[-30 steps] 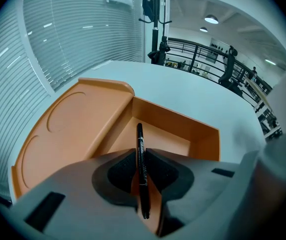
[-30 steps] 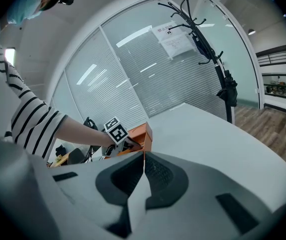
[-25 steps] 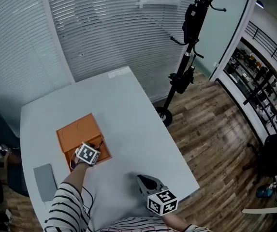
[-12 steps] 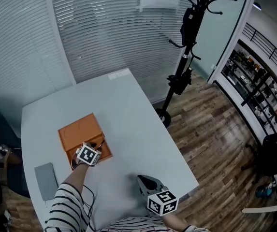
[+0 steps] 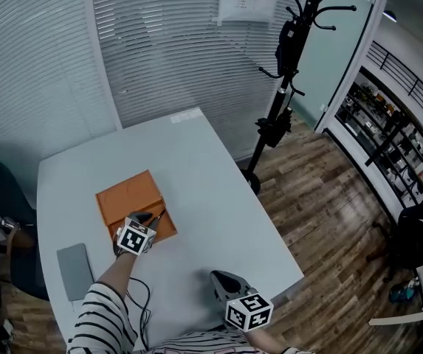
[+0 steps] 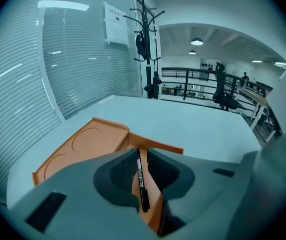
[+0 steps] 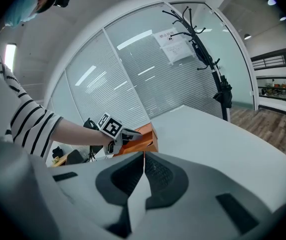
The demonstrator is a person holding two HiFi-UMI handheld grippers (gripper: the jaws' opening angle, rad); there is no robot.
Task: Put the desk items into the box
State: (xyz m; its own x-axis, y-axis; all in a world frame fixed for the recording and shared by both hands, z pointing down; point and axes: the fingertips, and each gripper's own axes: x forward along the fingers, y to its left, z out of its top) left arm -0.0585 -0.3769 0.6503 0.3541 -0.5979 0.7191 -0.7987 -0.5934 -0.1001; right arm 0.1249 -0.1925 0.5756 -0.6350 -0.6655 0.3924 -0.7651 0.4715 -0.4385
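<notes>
The orange box (image 5: pixel 130 201) lies on the white table (image 5: pixel 196 168), with two round hollows in its far part (image 6: pixel 83 141). My left gripper (image 5: pixel 146 222) is at the box's near edge, shut on a black pen (image 6: pixel 142 181). The pen (image 5: pixel 156 217) lies along the jaws over the box's near compartment (image 6: pixel 155 194), pointing away from me. My right gripper (image 5: pixel 218 276) hovers over the table's near right part, shut with nothing between its jaws (image 7: pixel 143 156). In the right gripper view the left gripper (image 7: pixel 125 134) and the box (image 7: pixel 145 143) show to the left.
A flat grey item (image 5: pixel 74 271) lies on the table left of my left arm, and a black cable (image 5: pixel 140 295) trails near the front edge. A black coat rack (image 5: pixel 281 87) stands on the wooden floor beyond the table's right side. Blinds close off the back.
The head view has shifted slightly. My left gripper stays at the box's near edge with the pen in it. The right gripper has not moved.
</notes>
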